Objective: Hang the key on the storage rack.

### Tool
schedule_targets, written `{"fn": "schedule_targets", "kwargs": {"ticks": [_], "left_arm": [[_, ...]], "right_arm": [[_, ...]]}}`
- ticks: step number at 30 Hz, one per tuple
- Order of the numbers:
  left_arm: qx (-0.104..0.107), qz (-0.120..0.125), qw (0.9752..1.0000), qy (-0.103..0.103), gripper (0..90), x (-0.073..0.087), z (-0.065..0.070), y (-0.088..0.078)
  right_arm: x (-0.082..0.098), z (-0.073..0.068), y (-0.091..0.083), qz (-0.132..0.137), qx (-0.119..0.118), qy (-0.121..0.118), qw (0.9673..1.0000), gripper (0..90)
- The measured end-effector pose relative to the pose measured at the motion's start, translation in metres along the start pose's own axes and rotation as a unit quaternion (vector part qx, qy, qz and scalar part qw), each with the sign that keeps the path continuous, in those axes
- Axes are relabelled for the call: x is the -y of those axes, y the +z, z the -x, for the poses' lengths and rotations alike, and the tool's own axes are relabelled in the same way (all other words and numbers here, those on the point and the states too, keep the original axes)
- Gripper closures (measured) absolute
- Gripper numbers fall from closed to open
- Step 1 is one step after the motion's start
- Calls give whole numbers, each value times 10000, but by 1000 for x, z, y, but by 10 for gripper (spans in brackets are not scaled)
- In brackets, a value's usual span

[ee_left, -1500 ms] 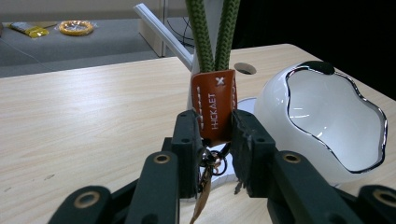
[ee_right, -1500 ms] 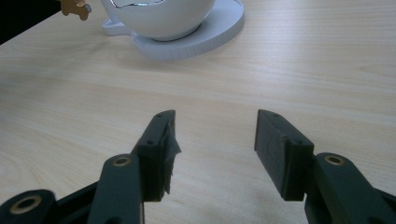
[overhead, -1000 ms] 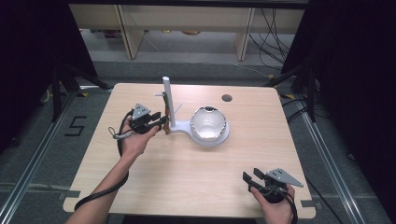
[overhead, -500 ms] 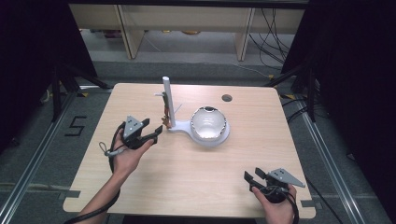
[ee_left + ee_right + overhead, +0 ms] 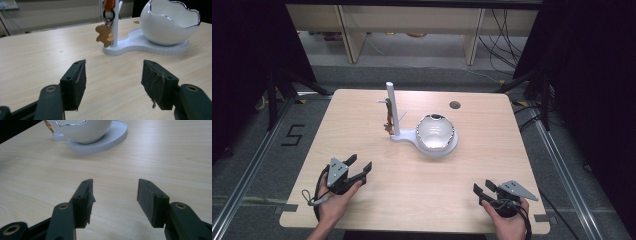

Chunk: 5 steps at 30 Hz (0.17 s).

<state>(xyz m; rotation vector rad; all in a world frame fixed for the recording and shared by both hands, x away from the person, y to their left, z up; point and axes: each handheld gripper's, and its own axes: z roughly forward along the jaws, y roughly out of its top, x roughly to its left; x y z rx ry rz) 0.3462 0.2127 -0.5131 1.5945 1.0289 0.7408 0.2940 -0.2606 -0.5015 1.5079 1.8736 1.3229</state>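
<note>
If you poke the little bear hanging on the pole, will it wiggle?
Probably yes: the bear charm dangles from a ring on the white pole, so it would likely swing. It looks thin and flat, so probably light. Loosely hung, it may twist away from the tongs.

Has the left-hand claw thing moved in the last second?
Yes. The left gripper has pulled back from the white stand toward the table's near edge.
</note>
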Motion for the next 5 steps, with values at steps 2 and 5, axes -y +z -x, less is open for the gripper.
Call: {"fn": "schedule_targets", "kwargs": {"ticks": [2, 5], "left_arm": [[-20, 17, 10000, 15, 351, 3, 0, -2], [-24, 29, 10000, 41, 351, 6, 0, -3]], "right_arm": [[-1, 3, -1, -78, 92, -234, 9997, 475], [1, 0, 0, -96, 0, 10, 10000, 474]]}}
